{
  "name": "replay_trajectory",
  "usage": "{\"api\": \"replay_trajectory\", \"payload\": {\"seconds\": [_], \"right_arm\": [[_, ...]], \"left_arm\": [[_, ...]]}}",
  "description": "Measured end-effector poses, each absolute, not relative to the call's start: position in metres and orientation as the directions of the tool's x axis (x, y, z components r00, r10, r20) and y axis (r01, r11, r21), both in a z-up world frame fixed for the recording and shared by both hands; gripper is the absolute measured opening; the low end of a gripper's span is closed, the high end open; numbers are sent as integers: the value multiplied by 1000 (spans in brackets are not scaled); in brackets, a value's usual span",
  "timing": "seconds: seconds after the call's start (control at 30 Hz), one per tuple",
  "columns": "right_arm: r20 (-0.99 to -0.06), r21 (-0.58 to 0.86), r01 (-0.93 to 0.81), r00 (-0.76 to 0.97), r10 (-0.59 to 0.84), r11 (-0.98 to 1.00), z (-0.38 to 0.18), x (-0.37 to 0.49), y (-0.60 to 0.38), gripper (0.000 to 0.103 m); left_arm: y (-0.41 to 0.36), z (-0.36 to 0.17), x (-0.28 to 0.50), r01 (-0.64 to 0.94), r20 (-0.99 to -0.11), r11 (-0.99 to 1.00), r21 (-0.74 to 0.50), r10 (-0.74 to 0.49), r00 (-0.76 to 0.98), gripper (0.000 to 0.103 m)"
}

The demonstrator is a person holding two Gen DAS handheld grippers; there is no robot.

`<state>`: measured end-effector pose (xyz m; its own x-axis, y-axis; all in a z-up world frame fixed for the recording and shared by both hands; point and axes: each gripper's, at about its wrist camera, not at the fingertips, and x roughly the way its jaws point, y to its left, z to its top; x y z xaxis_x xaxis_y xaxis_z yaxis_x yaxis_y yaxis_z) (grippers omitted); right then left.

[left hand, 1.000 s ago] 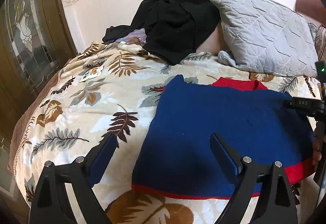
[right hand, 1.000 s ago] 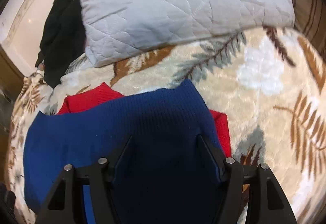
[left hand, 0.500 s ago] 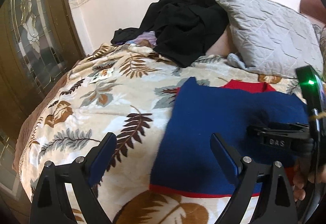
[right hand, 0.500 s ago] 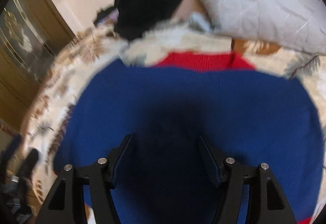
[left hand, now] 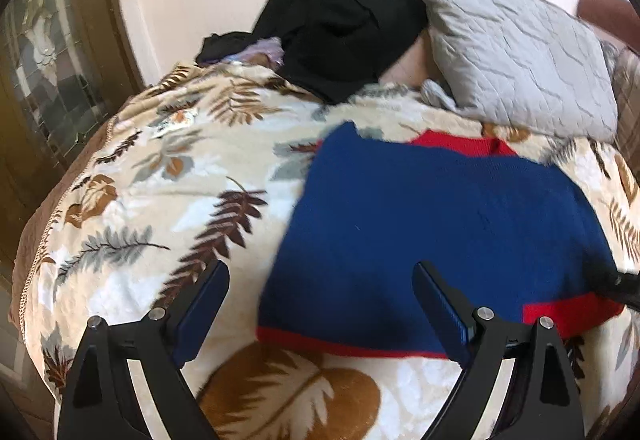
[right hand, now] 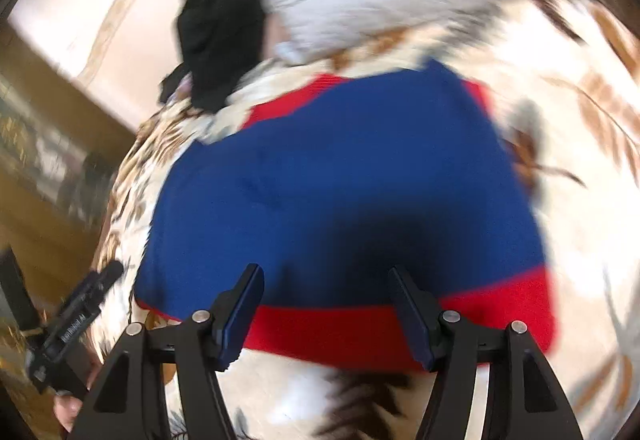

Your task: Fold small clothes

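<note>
A blue knitted sweater (left hand: 440, 224) with a red hem and red collar lies flat on the leaf-patterned blanket (left hand: 160, 200). My left gripper (left hand: 320, 276) hovers open over the sweater's near left corner, nothing between its fingers. In the right wrist view the same sweater (right hand: 340, 180) fills the middle, blurred by motion. My right gripper (right hand: 324, 276) stands open just above its red hem (right hand: 340, 324), holding nothing. The right gripper's black tip (left hand: 624, 286) shows at the sweater's right edge in the left wrist view; the left gripper (right hand: 76, 316) appears at the lower left of the right wrist view.
A grey quilted pillow (left hand: 516, 52) and a heap of black clothing (left hand: 344, 24) lie at the head of the bed against the pale wall. A wooden door with patterned glass (left hand: 44, 72) stands to the left of the bed.
The right gripper swept left over the sweater, then pulled back toward its near red hem; its view is now blurred. The left gripper barely moved. Both stayed open.
</note>
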<state>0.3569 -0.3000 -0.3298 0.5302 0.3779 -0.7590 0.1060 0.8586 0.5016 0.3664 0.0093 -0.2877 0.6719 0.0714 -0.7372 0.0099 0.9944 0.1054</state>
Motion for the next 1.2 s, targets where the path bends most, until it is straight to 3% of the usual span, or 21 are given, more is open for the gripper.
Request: {"api": "replay_trajectory", "payload": {"seconds": [0.1,0.23,0.5,0.67,0.87,1.0,1.2], "right_arm": [[-770,529,190,516,375,827,-339,349,-323,68],[-789,528,206,478,386,824,-348,342,-331,52],[-720,620,224,543,432,752,-336,318,-355,54],[-768,580,282,502,398,764,-355,324,-359,52],[-725,621,239,537,431,747,-343,315,-360,54],[-666,701,213,537,518,681,-341,302,-357,54],[-604,784,259,527,598,564,-359,283,-349,55]], "left_arm": [[2,-305,370,49,-780,993,110,56,623,93],[2,-340,383,45,-859,988,145,103,502,93],[2,-325,367,26,-819,988,151,110,562,93],[12,-339,372,-12,-846,985,171,153,510,93],[20,-328,360,-29,-834,986,165,155,530,93],[38,-324,348,-58,-858,997,58,79,508,93],[56,-329,338,-78,-869,966,-248,-186,459,93]]}}
